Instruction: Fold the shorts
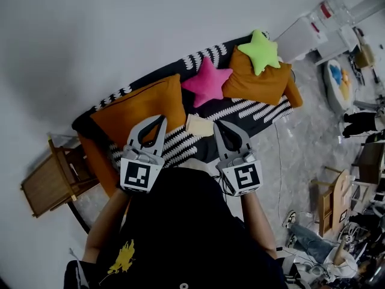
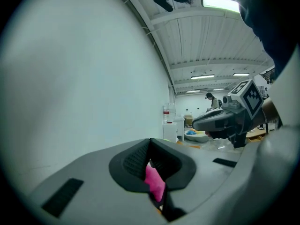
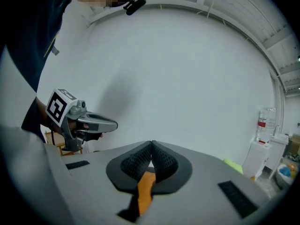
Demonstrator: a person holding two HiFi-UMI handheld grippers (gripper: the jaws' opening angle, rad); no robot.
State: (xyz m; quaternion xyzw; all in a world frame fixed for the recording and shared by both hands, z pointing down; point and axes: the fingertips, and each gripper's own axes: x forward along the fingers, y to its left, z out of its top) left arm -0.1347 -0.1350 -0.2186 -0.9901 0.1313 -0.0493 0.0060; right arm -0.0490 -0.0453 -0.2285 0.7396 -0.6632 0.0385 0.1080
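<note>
A small pale cream cloth [image 1: 199,125], which looks like the shorts, lies on the dark patterned sofa [image 1: 252,108]. It sits between the tips of my two grippers in the head view. My left gripper [image 1: 161,120] is held up in front of the sofa, shut and empty. My right gripper [image 1: 218,124] is beside it, also shut and empty. In the left gripper view the shut left gripper [image 2: 150,143] shows only a sliver of pink behind its jaws, with the right gripper [image 2: 199,122] off to the right. The right gripper view shows the shut right gripper [image 3: 151,146] with orange behind it.
The sofa carries two orange cushions [image 1: 141,107], a pink star pillow [image 1: 206,80] and a green star pillow [image 1: 260,51]. A wooden side table [image 1: 51,182] stands at its left end, a white cabinet [image 1: 304,36] at its right. People and wooden boxes [image 1: 329,203] fill the floor at right.
</note>
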